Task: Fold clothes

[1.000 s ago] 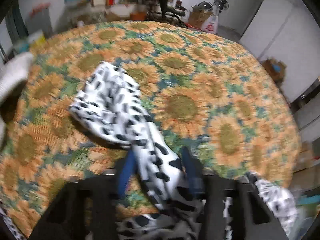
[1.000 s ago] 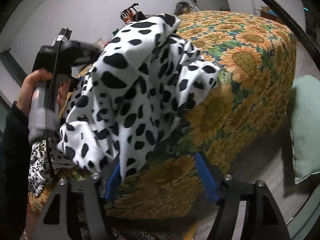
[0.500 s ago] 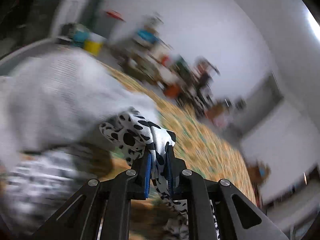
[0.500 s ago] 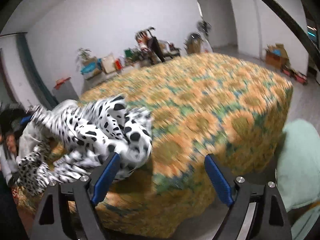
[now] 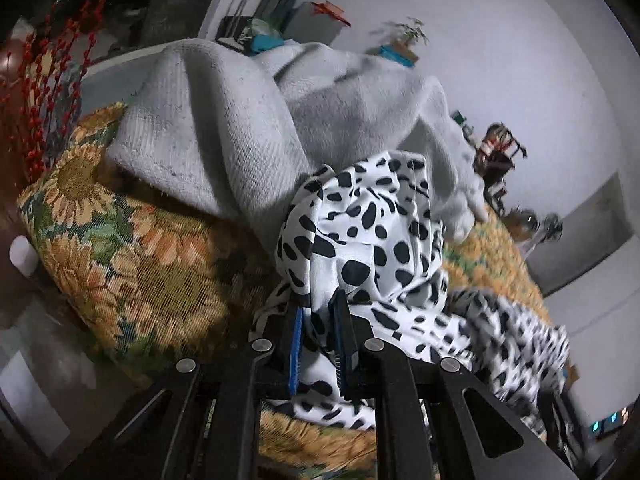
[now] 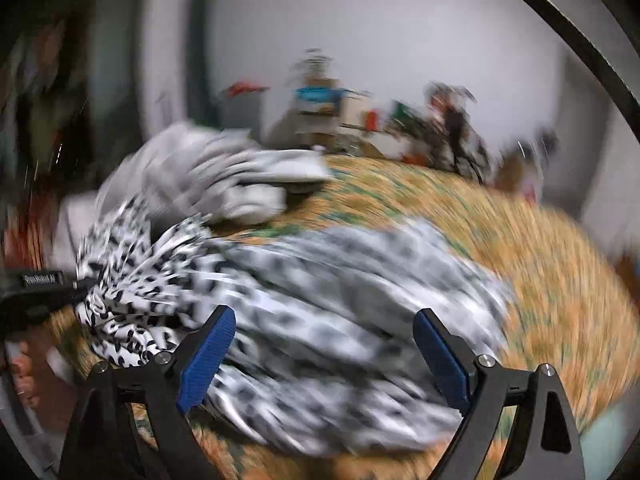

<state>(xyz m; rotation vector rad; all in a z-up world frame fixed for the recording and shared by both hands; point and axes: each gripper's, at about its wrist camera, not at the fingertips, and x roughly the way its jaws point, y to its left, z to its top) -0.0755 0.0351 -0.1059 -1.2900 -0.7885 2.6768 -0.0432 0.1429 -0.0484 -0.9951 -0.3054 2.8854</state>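
Observation:
A white garment with black spots [image 5: 372, 248] lies bunched on the sunflower-patterned cover [image 5: 120, 248]. My left gripper [image 5: 320, 312] is shut on a fold of it, near the cover's edge. In the right wrist view the same spotted garment [image 6: 320, 300] spreads, blurred, across the cover [image 6: 540, 264]. My right gripper [image 6: 324, 320] is open and empty, just above the cloth. The left gripper shows in the right wrist view [image 6: 86, 283] at the far left, pinching the cloth.
A grey-white knitted garment [image 5: 256, 120] lies heaped beyond the spotted one, also in the right wrist view [image 6: 224, 176]. Red berry branches [image 5: 36, 92] stand at the left. Cluttered shelves [image 6: 400, 128] line the far wall.
My left gripper has closed on the spotted garment and swung left toward the grey knit. My right gripper has let the garment go and now hovers open over it.

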